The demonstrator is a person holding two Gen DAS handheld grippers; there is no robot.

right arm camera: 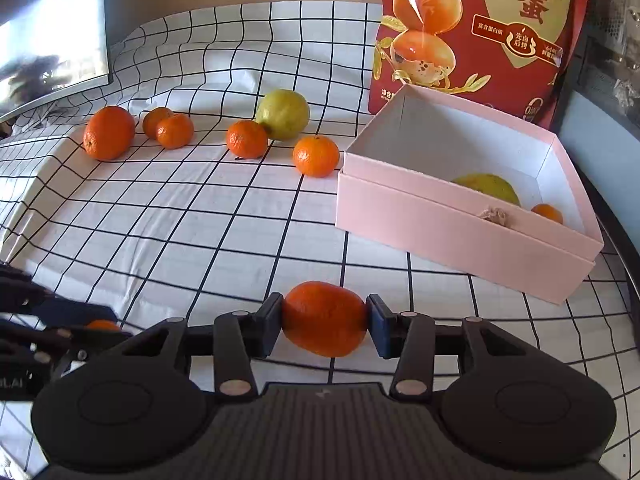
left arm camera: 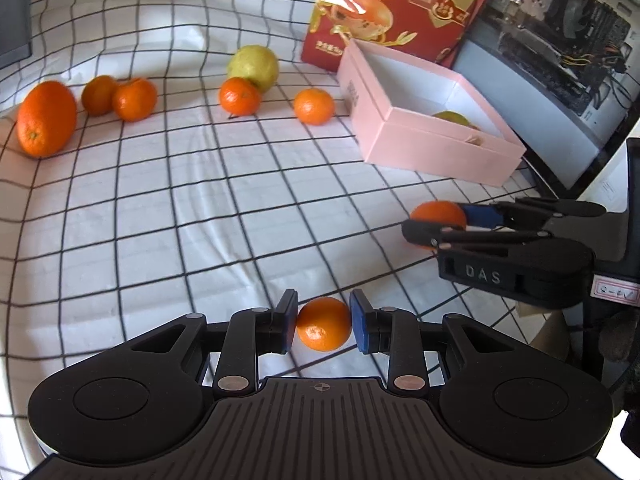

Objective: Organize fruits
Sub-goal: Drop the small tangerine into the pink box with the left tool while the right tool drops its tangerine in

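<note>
The left gripper (left arm camera: 323, 322) was closed onto a small mandarin (left arm camera: 323, 323), its blue pads (left arm camera: 359, 326) pressing the fruit's two sides. The right gripper (right arm camera: 325, 320) was likewise closed onto a larger mandarin (right arm camera: 325, 319), gripped across its middle. Whether either fruit was lifted off the checked cloth (left arm camera: 160, 208) or resting on it could not be determined.

Handling judgement: these fruits were probably light, with soft, yielding peel over a firm body. A round shape tends to roll or slip, so the hold belongs across the widest girth, pads opposite one another, with moderate pressure to avoid bruising.

Beyond the grippers, the pink box (right arm camera: 460, 236) lay open on the cloth to the right. It already contained a yellow-green fruit (right arm camera: 488, 186) and a small orange one (right arm camera: 548, 213).

Farther back, loose fruit lay in a rough row: one mandarin (right arm camera: 316, 156) just beside the box, another (right arm camera: 247, 139) touching a green pear-like fruit (right arm camera: 283, 114), two small mandarins (right arm camera: 174, 131) touching each other, and a large orange (right arm camera: 109, 132) at the left end. A red printed bag (right arm camera: 480, 32) stood behind the box.
</note>
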